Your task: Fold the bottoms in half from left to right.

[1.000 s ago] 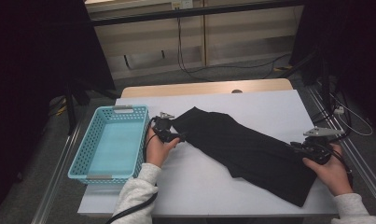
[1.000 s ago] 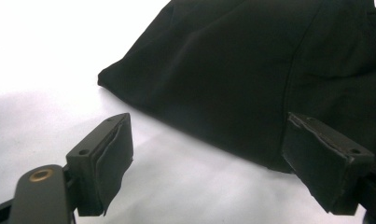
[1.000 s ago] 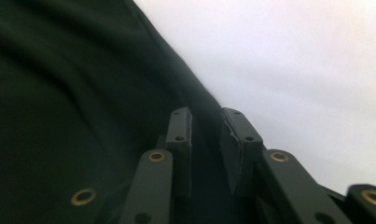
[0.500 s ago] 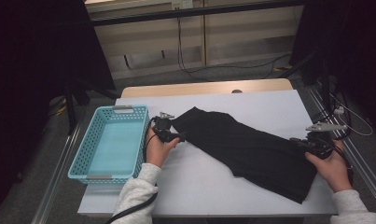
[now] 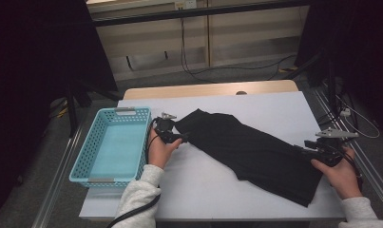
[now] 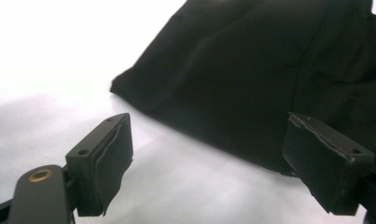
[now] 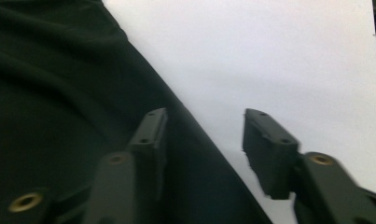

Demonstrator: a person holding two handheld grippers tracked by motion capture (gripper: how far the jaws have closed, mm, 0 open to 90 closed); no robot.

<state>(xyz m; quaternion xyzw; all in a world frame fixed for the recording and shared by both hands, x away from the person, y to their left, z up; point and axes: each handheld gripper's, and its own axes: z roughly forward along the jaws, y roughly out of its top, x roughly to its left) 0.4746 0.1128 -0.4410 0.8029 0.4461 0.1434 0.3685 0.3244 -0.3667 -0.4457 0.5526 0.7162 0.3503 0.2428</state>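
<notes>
A black garment (image 5: 246, 152) lies spread diagonally across the white table (image 5: 203, 190). My left gripper (image 5: 179, 137) rests at the cloth's near-left end. In the left gripper view the left gripper (image 6: 209, 140) is open, with the black garment (image 6: 251, 70) edge just beyond the jaws and the right pad (image 6: 316, 158) against the cloth. My right gripper (image 5: 303, 148) sits at the cloth's right side. In the right gripper view the right gripper (image 7: 204, 126) is open astride the edge of the black garment (image 7: 50, 102): one jaw over the fabric, the other over bare table.
A light blue plastic basket (image 5: 84, 164) stands empty at the table's left edge, close beside my left hand. A wooden strip (image 5: 208, 89) runs along the table's far edge. Cables lie on the floor behind and to the right.
My right hand has shifted slightly toward the table's right edge at the cloth's side. The left hand and the garment have stayed about where they were.
</notes>
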